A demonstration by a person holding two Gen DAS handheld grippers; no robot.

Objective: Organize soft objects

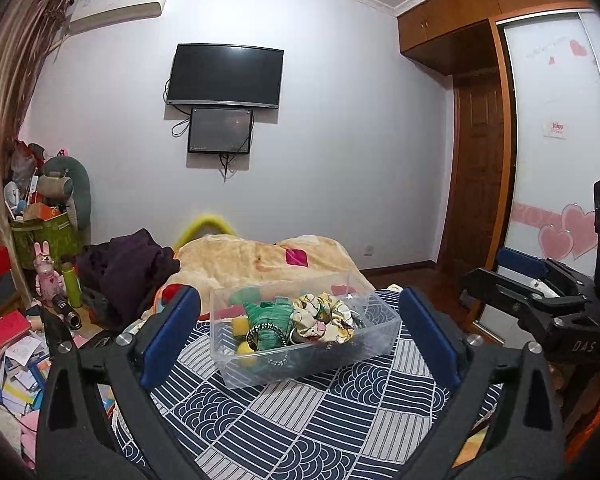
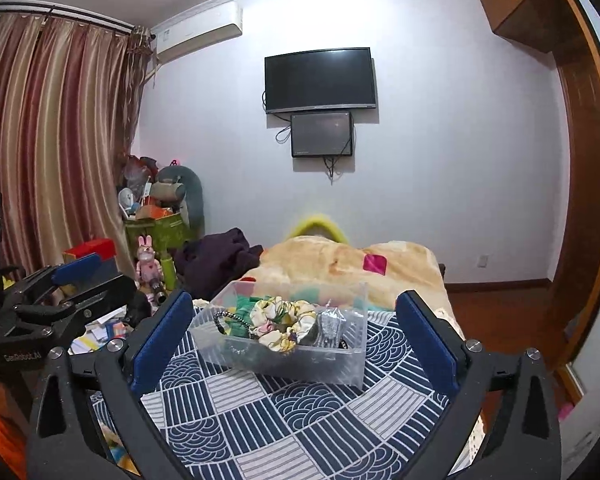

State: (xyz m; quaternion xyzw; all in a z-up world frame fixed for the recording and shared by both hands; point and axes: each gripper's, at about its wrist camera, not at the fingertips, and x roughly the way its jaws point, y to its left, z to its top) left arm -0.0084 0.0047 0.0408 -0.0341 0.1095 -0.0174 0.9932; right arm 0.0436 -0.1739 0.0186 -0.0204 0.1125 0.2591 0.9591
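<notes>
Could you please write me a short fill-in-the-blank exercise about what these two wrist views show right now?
1. The clear plastic bin rests on a navy-and-white patterned ____.
2. The floral scrunchie lies ____ the bin.
3. Both the left gripper and the right gripper have their jaws ____.
4. On the wall, the small screen hangs directly ____ the television.

Missing words: bedspread; inside; open; below

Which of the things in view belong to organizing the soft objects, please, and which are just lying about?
Belongs to the job:
clear plastic bin
floral scrunchie
green fabric piece
yellow pom-pom
left gripper, open
right gripper, open

Just lying about:
TV
dark clothes pile
pink rabbit toy
beige blanket
</notes>
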